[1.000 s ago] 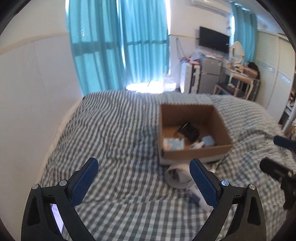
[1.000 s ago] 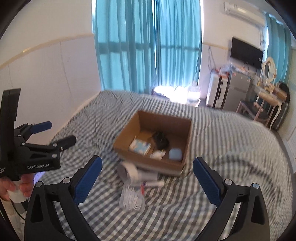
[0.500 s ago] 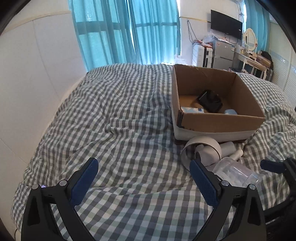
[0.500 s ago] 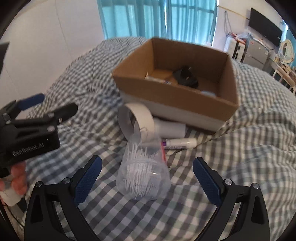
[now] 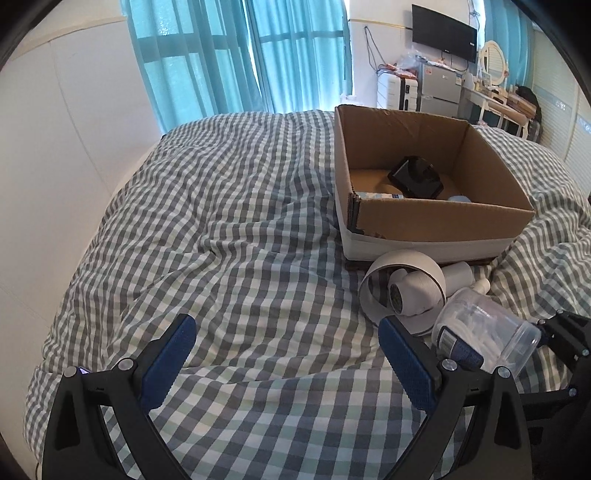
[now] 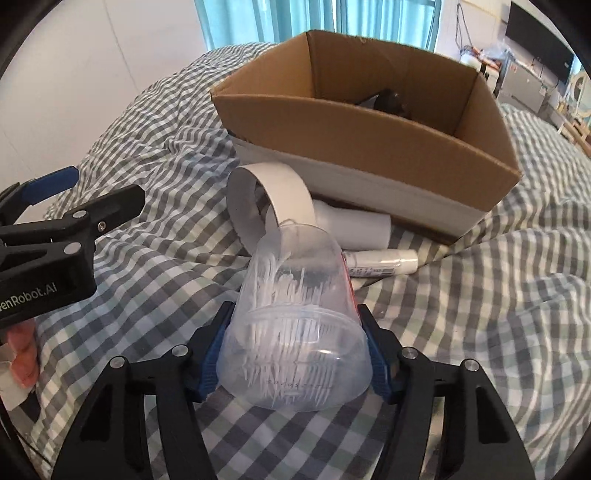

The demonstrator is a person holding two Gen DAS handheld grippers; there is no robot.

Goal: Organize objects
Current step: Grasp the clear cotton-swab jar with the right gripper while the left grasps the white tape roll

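A bed [image 5: 236, 229] has a gray and white checked cover. Behind it hang blue curtains [image 5: 236, 55] over a bright window. Far back there is a black TV [image 5: 443, 33] on the wall, a round mirror [image 5: 495, 62] and a white suitcase [image 5: 397, 90].

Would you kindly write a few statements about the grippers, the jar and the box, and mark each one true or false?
1. The right gripper is closed on the clear plastic jar. True.
2. The left gripper holds the white tape roll. False: its jaws are open and empty over the checked bedspread.
3. The cardboard box already holds a black object. True.
4. The jar stands inside the box. False: it lies on its side in front of the box, on the bedspread.
5. A white tube lies beside the jar, in front of the box. True.
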